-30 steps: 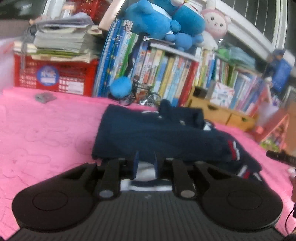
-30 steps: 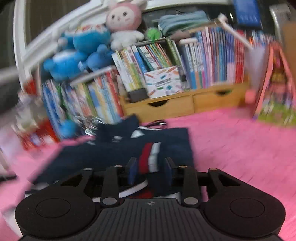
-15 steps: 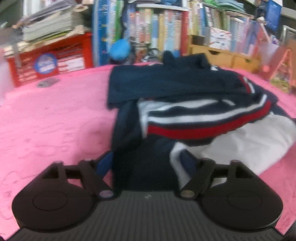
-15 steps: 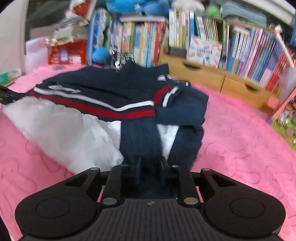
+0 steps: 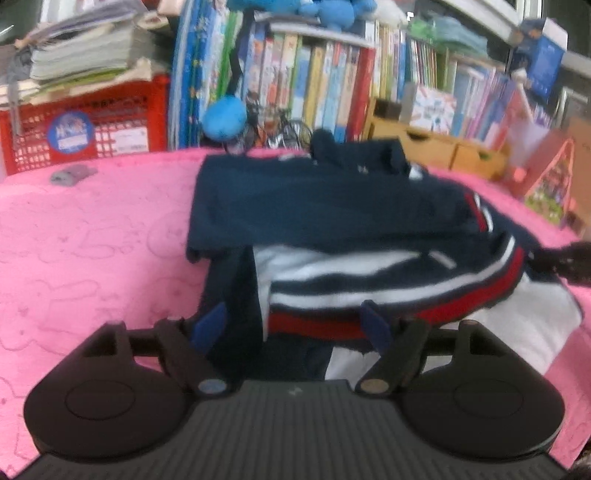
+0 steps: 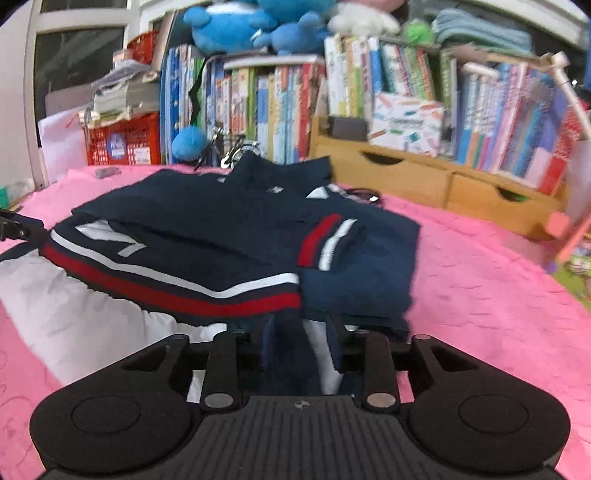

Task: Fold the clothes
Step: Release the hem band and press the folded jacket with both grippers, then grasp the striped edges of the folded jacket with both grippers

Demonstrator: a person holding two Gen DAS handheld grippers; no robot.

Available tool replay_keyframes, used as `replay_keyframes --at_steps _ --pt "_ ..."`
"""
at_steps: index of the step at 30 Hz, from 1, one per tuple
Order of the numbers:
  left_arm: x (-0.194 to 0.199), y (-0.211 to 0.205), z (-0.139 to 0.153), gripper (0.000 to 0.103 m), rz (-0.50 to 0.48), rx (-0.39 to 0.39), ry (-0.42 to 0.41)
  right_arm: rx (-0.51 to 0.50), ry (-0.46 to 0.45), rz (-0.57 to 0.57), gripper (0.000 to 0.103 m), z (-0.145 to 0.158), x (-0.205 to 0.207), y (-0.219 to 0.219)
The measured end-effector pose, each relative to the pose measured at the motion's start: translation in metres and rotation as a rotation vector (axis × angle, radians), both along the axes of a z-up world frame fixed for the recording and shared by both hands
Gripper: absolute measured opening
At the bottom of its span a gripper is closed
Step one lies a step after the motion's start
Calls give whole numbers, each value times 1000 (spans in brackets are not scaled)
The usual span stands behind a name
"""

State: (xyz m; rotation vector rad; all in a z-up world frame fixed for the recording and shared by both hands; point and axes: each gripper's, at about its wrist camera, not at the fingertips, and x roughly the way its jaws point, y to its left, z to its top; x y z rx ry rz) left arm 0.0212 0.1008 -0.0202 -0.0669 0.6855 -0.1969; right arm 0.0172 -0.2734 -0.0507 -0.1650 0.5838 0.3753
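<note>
1. You are working on a pink embossed fleece blanket (image 5: 92, 236) that covers the whole surface. Behind it, left to right, stand a red plastic crate (image 5: 92, 125) with papers stacked on it, a long row of upright children's books (image 5: 314, 85) topped by blue plush toys (image 6: 258, 22), and a low wooden drawer unit (image 6: 406, 173).
2. The navy knit garment with red and white stripes and a white lower panel (image 5: 332, 221) lies in the middle of the blanket, its sleeves folded inward over the body and its collar towards the books.
3. Your left gripper (image 5: 291, 325) stands wide apart, its fingers either side of the garment's near edge without pinching it.
4. Your right gripper (image 6: 301, 347) is nearly closed, with a navy-and-white fold of the garment between its fingers.
5. Motion blur softens the left view, the small grey object (image 5: 72, 175) near the crate is too small to identify, and each gripper shows only as a dark tip at the edge of the other's view.
</note>
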Motion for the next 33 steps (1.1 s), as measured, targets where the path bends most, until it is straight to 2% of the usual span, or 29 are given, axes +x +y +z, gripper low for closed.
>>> replay_keyframes --at_steps 7,10,11,13,15,16,17,18,19,20,22,24,26,30,33 --pt "8 4 -5 80 -14 -44 14 36 33 17 52 -10 17 9" --pt "1 2 -3 80 -65 -65 -3 36 38 47 53 -10 16 11" --pt "1 1 -3 80 -78 -58 -1 41 44 57 53 -10 17 12" --pt "0 -1 -6 82 -98 -37 7 50 59 76 61 -13 19 13" --pt "-3 -3 -2 83 -73 -38 -4 56 73 87 65 -16 23 16" --pt "-5 -4 -1 81 -58 -40 -12 59 80 93 68 -18 24 18" --pt "-7 -4 1 73 -43 -43 -19 63 81 100 70 -19 27 19" --pt "-9 -5 3 58 -28 -45 -26 68 82 103 71 -19 29 20" --pt "-11 -6 5 53 -13 -47 -33 72 85 104 66 -20 30 20" --pt "-13 -6 7 44 2 -49 -40 79 92 115 60 -18 29 21" --pt "-17 -8 11 34 33 -53 -54 85 98 139 29 -15 21 22" --pt "-21 -9 15 24 63 -57 -69 77 80 151 22 -9 8 23" --pt "-25 -11 19 20 93 -61 -83 64 40 153 20 0 -6 25" --pt "-12 -22 69 18 79 -10 -288 41 -166 115 15 43 -16 29" --pt "45 -30 99 19 58 88 -398 11 -318 79 15 77 11 31"
